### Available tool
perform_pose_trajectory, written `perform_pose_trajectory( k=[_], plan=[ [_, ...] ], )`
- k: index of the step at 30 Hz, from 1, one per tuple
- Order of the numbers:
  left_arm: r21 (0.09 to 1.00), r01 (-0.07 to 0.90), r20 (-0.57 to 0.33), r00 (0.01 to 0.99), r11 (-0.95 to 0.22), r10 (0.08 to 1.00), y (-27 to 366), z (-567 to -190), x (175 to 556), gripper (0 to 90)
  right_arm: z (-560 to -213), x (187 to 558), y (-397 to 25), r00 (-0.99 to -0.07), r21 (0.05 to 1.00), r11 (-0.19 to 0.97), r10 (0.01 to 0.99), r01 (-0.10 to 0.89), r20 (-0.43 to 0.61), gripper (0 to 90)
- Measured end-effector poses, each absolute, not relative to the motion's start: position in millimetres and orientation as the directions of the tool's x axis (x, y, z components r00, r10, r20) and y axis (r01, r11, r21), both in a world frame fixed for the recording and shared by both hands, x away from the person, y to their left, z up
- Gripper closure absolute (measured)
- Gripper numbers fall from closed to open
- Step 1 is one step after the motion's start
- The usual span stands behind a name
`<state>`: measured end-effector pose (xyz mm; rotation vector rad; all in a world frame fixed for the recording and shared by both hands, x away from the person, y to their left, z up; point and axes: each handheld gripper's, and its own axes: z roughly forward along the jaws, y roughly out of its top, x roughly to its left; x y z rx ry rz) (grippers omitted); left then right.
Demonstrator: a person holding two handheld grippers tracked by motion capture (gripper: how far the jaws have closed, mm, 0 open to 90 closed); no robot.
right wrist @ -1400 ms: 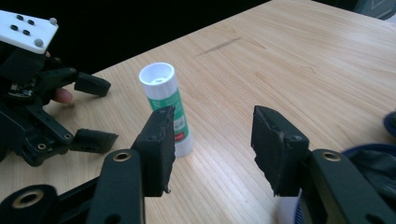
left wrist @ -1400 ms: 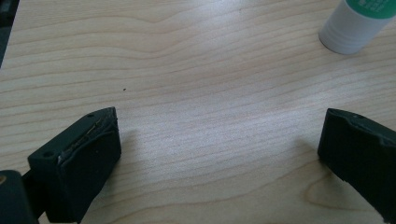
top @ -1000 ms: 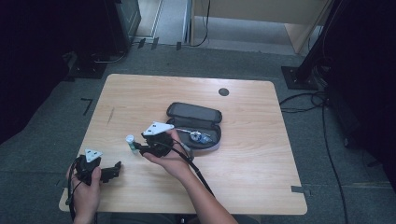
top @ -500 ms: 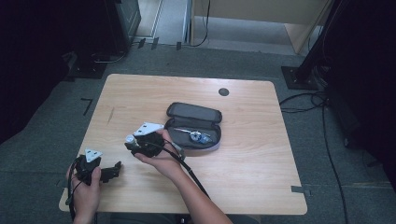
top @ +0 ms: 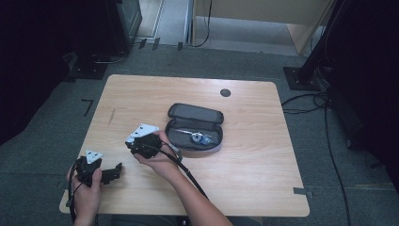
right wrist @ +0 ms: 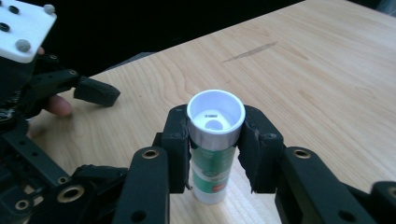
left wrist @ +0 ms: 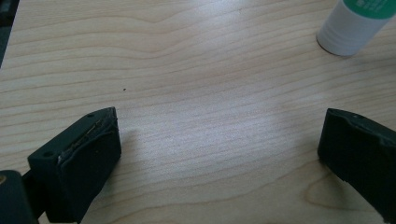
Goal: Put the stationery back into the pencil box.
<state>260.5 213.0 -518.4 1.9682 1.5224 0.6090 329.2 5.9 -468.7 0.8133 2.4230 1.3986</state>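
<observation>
While the right gripper (right wrist: 215,154) clasps a white-and-green glue stick (right wrist: 213,154) between its black jaws, the stick stands upright with its base on the wooden table (top: 263,155), its white end facing the right gripper view's camera. The jaws press on both sides of the stick just below that end. In the high view this gripper (top: 134,145) sits near the middle of the table, at about nine o'clock from an open dark pencil case (top: 194,128) and just beside it — the case lies with its lid folded back toward twelve o'clock and a few small items inside, too small to tell apart.

The left gripper (top: 115,172) rests low at the table's seven o'clock corner, held in the person's left hand (top: 87,188). Its jaws are spread wide and hold nothing — in the left gripper view bare wood lies between them, and the glue stick (left wrist: 357,23) stands beyond at about one o'clock, well apart from either jaw. In the right gripper view the left gripper (right wrist: 95,93) shows at ten o'clock from the stick.
</observation>
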Motion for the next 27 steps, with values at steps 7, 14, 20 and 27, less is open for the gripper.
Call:
perform_pose_trajectory(
  k=[7, 14, 20, 27],
  plan=[
    [0.681, 0.707, 0.010, 0.247, -0.187, 0.969, 213, -519, 261, 0.0, -466, 328, -4, -0.804, 0.859, 0.372, 0.590, 0.352, 0.074, 66.3],
    [0.681, 0.707, 0.010, 0.248, -0.189, 0.969, 213, -519, 261, 0.0, -453, 325, -24, -0.784, 0.875, 0.338, 0.617, 0.348, 0.074, 66.3],
    [0.681, 0.707, 0.010, 0.248, -0.188, 0.969, 213, -519, 261, 0.0, -442, 324, -47, -0.760, 0.881, 0.318, 0.646, 0.351, 0.070, 66.3],
    [0.681, 0.707, 0.010, 0.248, -0.189, 0.969, 213, -519, 261, 0.0, -431, 322, -77, -0.726, 0.888, 0.284, 0.683, 0.361, 0.076, 66.3]
  ],
)
